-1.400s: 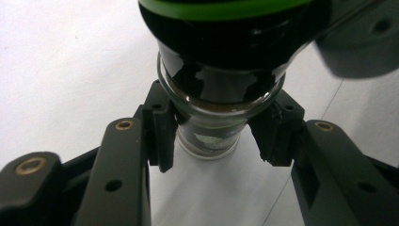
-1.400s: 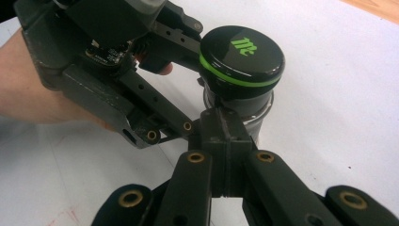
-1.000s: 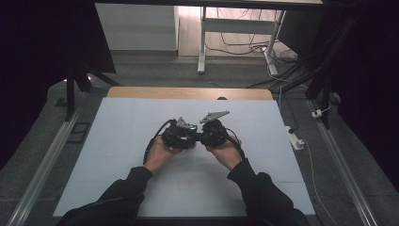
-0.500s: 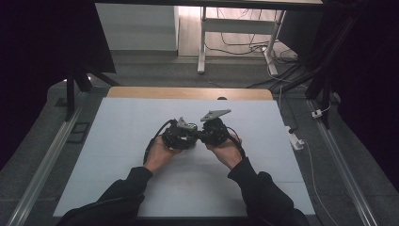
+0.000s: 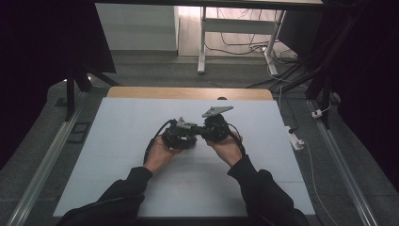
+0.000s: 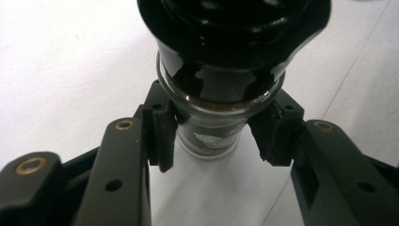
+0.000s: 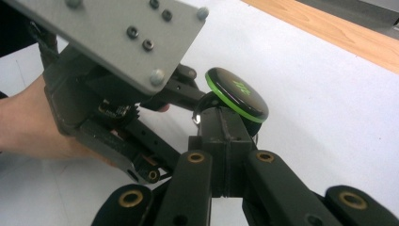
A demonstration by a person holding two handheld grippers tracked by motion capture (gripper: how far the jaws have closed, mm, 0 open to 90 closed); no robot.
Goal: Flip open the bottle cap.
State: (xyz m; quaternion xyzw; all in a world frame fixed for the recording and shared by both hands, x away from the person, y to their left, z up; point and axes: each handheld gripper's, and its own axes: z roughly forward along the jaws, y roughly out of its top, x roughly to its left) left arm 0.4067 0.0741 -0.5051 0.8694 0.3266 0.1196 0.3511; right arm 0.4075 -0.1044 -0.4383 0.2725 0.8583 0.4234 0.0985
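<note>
While gripped by the left hand-held gripper [image 6: 214, 136], round glass jar [image 6: 209, 136] with glossy black, green-rimmed lid [image 7: 236, 95]; right hand-held gripper [image 7: 226, 136] clenched; lid logo unreadable.

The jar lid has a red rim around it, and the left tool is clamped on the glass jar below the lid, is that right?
Not quite: the rim of the lid is green, not red, as the right gripper view shows. The left tool is indeed clamped on the glass jar below the lid.
</note>
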